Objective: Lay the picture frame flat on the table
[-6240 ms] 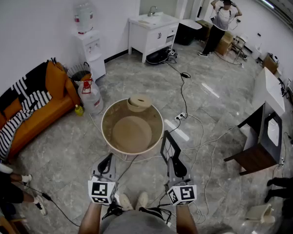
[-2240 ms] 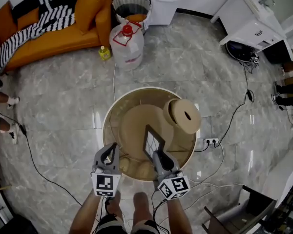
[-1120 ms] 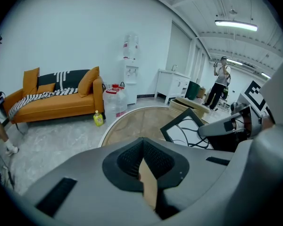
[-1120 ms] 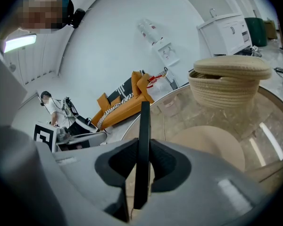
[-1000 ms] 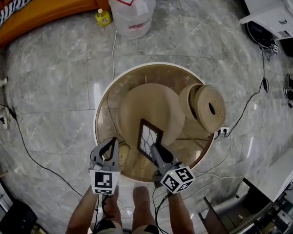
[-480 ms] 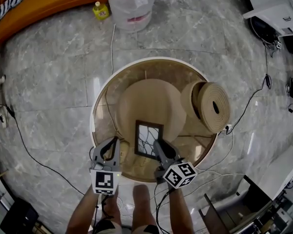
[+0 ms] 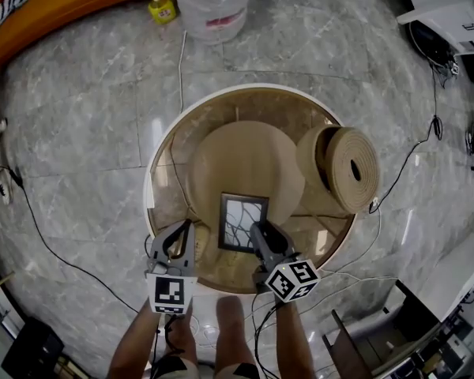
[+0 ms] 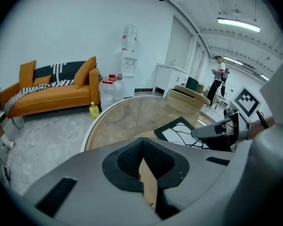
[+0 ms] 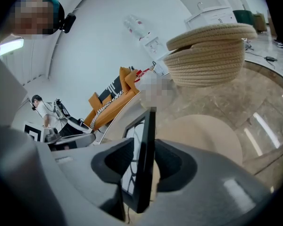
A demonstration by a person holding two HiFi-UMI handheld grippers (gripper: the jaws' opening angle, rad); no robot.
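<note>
Frame [image 7: 242, 222] sits between fingers of right gripper [image 7: 260, 232], just opening; left gripper [image 7: 176, 234] closed, empty.

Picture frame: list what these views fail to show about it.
Picture frame underside: the head view looks steeply down and, in the right gripper view, the right tongs cover its lower edge, so full contact with the glass table is unreadable.
Its near edge: hidden in the head view by the right tongs, whose jaws have just been opening with the frame between them.
Its image: dark lines only, too small.
</note>
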